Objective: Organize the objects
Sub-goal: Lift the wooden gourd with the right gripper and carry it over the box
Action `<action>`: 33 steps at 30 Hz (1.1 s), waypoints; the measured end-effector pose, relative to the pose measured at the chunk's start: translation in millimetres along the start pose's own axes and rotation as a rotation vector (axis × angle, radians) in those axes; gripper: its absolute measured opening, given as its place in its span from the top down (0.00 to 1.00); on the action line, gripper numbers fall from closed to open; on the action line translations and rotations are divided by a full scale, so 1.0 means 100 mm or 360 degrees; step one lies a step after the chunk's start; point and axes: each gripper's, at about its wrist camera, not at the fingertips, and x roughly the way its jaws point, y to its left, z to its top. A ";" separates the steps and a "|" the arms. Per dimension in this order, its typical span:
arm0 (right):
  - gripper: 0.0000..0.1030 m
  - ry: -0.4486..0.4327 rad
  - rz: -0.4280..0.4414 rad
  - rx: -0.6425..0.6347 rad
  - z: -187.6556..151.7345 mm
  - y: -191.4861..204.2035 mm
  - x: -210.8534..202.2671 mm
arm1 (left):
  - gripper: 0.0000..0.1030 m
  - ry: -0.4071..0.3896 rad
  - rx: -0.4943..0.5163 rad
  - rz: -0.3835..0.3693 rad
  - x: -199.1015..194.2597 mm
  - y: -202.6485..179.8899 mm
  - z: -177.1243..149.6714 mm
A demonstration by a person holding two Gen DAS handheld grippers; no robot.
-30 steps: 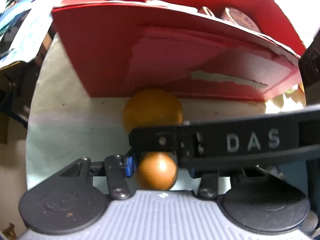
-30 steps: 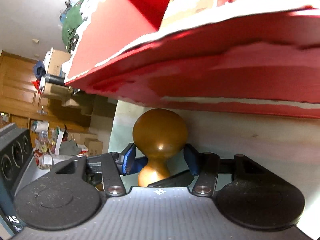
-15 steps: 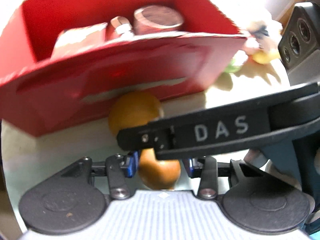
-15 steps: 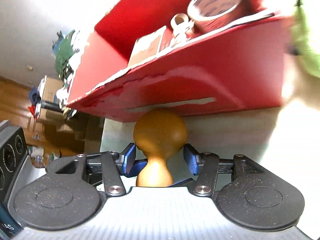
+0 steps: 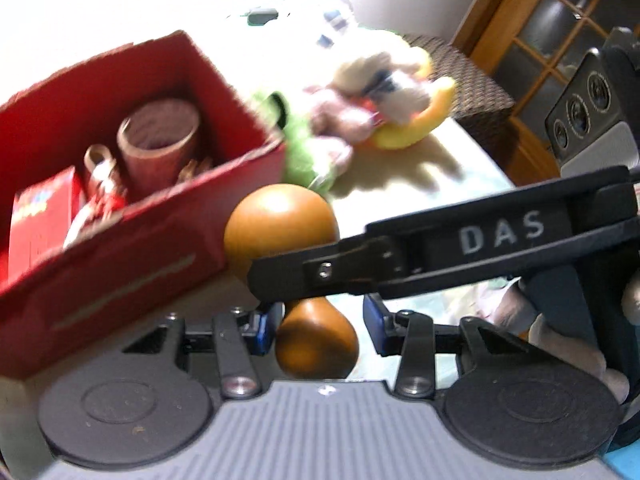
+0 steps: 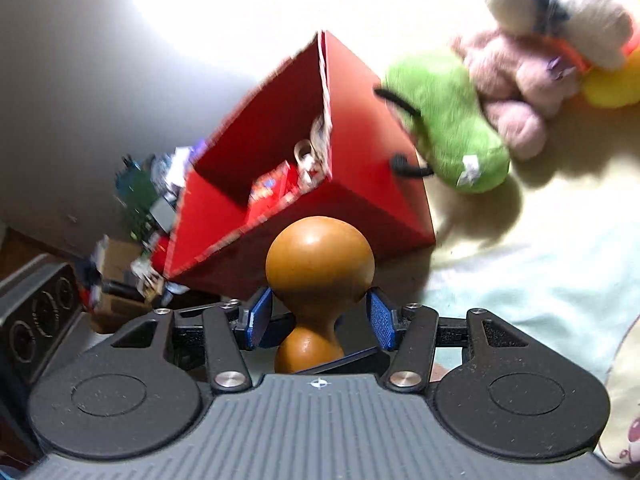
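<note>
An orange-brown gourd (image 5: 280,224) (image 6: 320,264) with a big bulb and a small bulb sits between both pairs of fingers. My left gripper (image 5: 318,322) holds its small bulb. My right gripper (image 6: 320,316) is closed around its narrow neck; the right gripper's black finger marked DAS (image 5: 480,248) crosses the left wrist view. The gourd is raised above the table, in front of an open red cardboard box (image 5: 120,240) (image 6: 360,152). The box holds a brown cylinder (image 5: 160,140), a red packet (image 5: 44,216) and small items.
Plush toys lie to the right of the box: a green one (image 6: 448,120), a pink one (image 6: 516,80), a cream one (image 6: 560,12) and a yellow one (image 5: 412,128). The table has a pale cloth (image 6: 540,264). A wicker chair (image 5: 472,92) stands behind.
Both grippers have risen with the gourd. The box, seen from below its rim before, now shows its open top. The plush toys have come into view.
</note>
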 end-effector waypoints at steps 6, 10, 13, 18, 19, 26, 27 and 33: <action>0.47 -0.0098 0.0144 -0.0074 0.19 0.18 -0.23 | 0.58 -0.0134 0.0076 -0.0055 -0.21 -0.15 0.22; 0.47 -0.0156 0.0205 -0.0171 0.36 0.35 -0.30 | 0.58 -0.0253 0.0121 -0.0024 -0.48 -0.19 0.32; 0.47 -0.0160 0.0257 -0.0192 0.49 0.45 -0.22 | 0.58 -0.0327 0.0111 0.0006 -0.69 -0.12 0.39; 0.48 -0.0113 0.0337 -0.0173 0.70 0.58 0.05 | 0.58 -0.0393 0.0084 0.0130 -0.89 0.10 0.45; 0.48 -0.0099 0.0350 -0.0161 0.73 0.60 0.12 | 0.58 -0.0406 0.0082 0.0168 -0.93 0.17 0.46; 0.48 -0.0028 0.0399 -0.0088 0.92 0.74 0.64 | 0.58 -0.0401 0.0036 0.0308 -0.99 0.62 0.50; 0.48 -0.0015 0.0400 -0.0090 0.94 0.78 0.71 | 0.58 -0.0394 0.0021 0.0322 -0.99 0.71 0.50; 0.49 0.0075 0.0333 -0.0150 1.06 0.94 1.21 | 0.58 -0.0343 -0.0064 0.0407 -0.93 1.16 0.47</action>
